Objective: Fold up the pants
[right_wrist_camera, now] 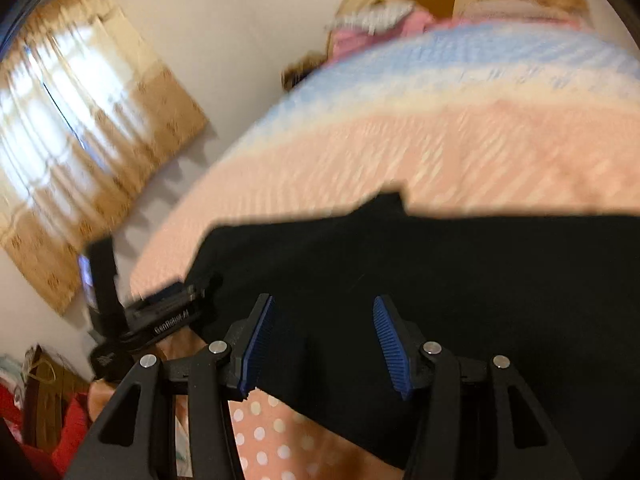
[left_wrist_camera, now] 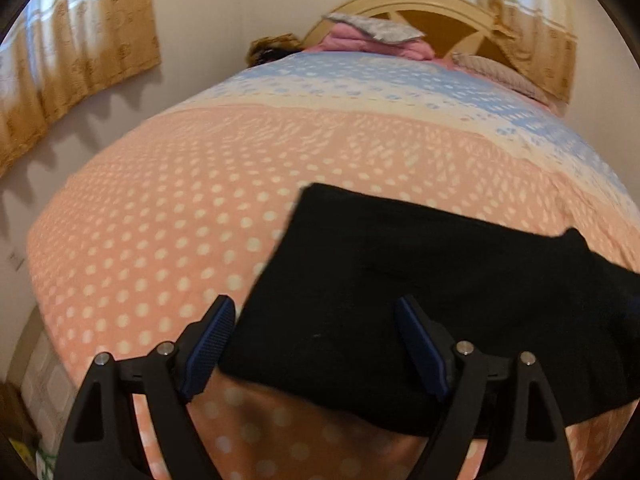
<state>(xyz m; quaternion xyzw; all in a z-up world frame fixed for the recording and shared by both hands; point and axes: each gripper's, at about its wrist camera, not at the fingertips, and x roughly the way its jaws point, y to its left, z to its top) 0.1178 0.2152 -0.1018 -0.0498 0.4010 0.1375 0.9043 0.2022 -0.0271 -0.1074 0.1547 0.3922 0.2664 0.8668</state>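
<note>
The left gripper (left_wrist_camera: 316,340) points steeply downward, its blue pads (left_wrist_camera: 210,346) spread wide with nothing pressed between them. The right gripper (right_wrist_camera: 324,344) also tilts down, jaws about half apart and gripping nothing. In the right wrist view the left gripper appears at the left side.

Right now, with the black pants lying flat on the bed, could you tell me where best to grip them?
Probably at the near hem of the black pants, coming in low from the bed's near side. That edge lies flat and straight, just ahead of the open left gripper, so one finger could slide underneath.
</note>
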